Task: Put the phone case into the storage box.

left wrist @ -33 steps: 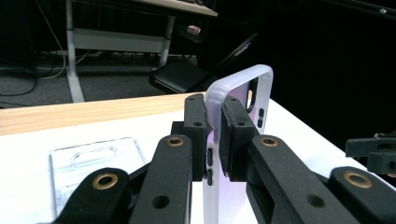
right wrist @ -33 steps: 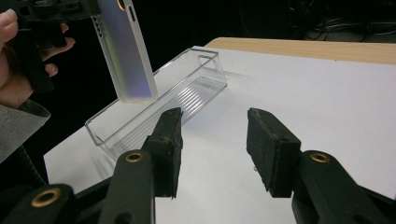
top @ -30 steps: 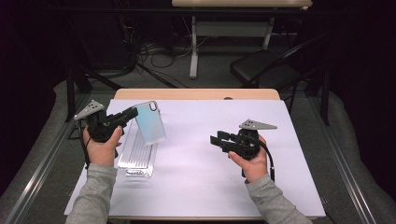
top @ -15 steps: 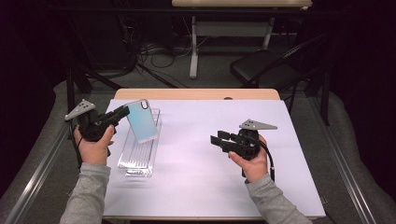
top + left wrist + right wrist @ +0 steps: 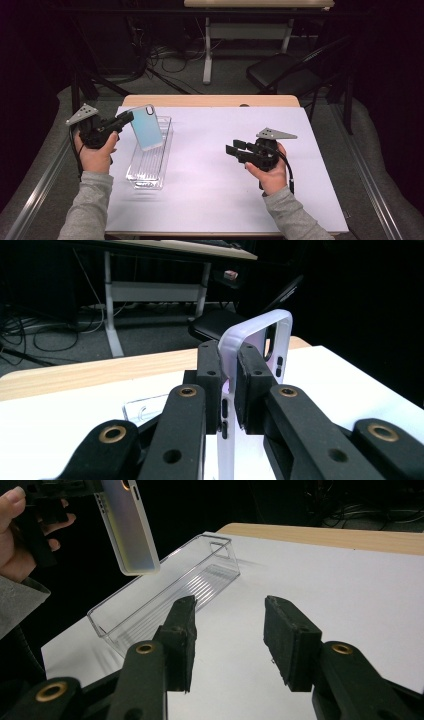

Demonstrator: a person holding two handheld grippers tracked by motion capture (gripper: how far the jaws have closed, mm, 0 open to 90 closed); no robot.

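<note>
High view: we are holding the left gripper (image 5: pixel 125 118) at the left centre of the frame, its jaws pinching the upper edge of a phone case (image 5: pixel 147 127); the case is hanging tilted above the far half of the clear tray (image 5: pixel 136 179), which is lying lengthwise on the white table cover (image 5: pixel 210 200). Left gripper view: the jaws are closing on the case rim (image 5: pixel 229 347) at the picture's centre, a narrow edge grip that, in our judgement, is keeping the broad face free for lowering into the tray. We are resting the right gripper (image 5: pixel 232 148) right of centre, well apart from the tray, jaws wide and empty; we judge that it is standing by. Right gripper view: the case is showing at upper left, above the tray. Compared with half a second ago, we are carrying the case slightly farther up the frame and standing it more upright; the right gripper is remaining in place.
</note>
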